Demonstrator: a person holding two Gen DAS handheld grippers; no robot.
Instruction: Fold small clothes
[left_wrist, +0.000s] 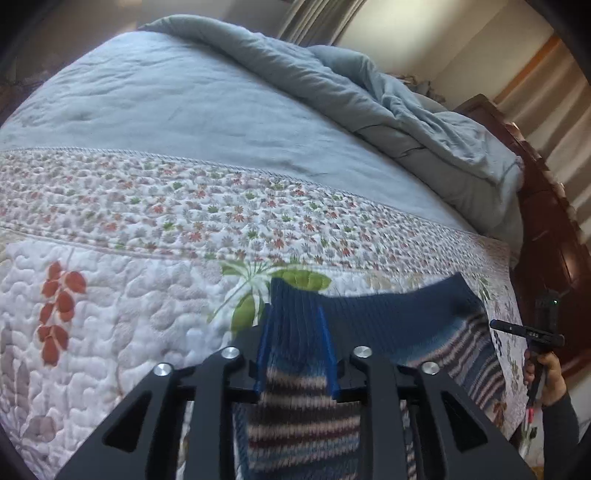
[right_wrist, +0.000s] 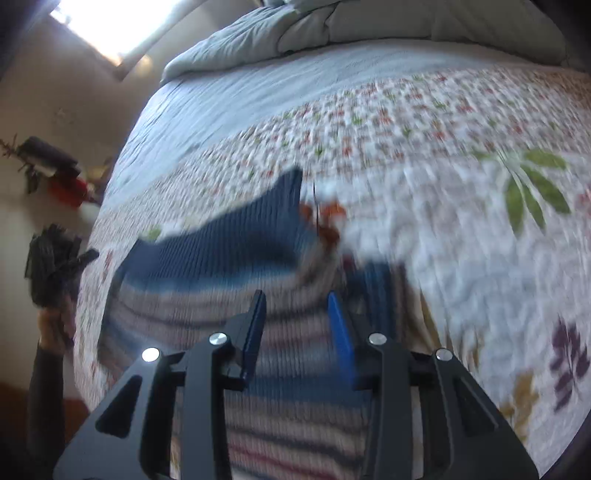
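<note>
While you held both grippers low over the bed, each pointed steeply down at the striped knit sweater, which lay on the floral quilt near the bed's near edge. Your left gripper had its blue fingers partly open, standing either side of a navy ribbed band of the knit; the fabric sat between them, but the pads did not look pressed on it. Stripes of cream, maroon and blue ran under the black linkage. Further right in that view, the navy band stretched across to your other hand, which held the right tool's black handle.

Your right gripper was also partly open, its blue fingers spread over the striped body of the sweater; this view was motion-blurred, so contact could not be told, though nothing looked pinched. Beyond the fingers the navy band rose to a point over the quilt, just beside a red-orange leaf print. At the left edge your left hand, in a dark sleeve, gripped its tool.

Past the sweater, the quilt's small-flower border ran across the bed, then a plain pale blue sheet. Farthest back lay a rumpled blue duvet, bunched against the dark wooden bed frame, with curtains behind.
</note>
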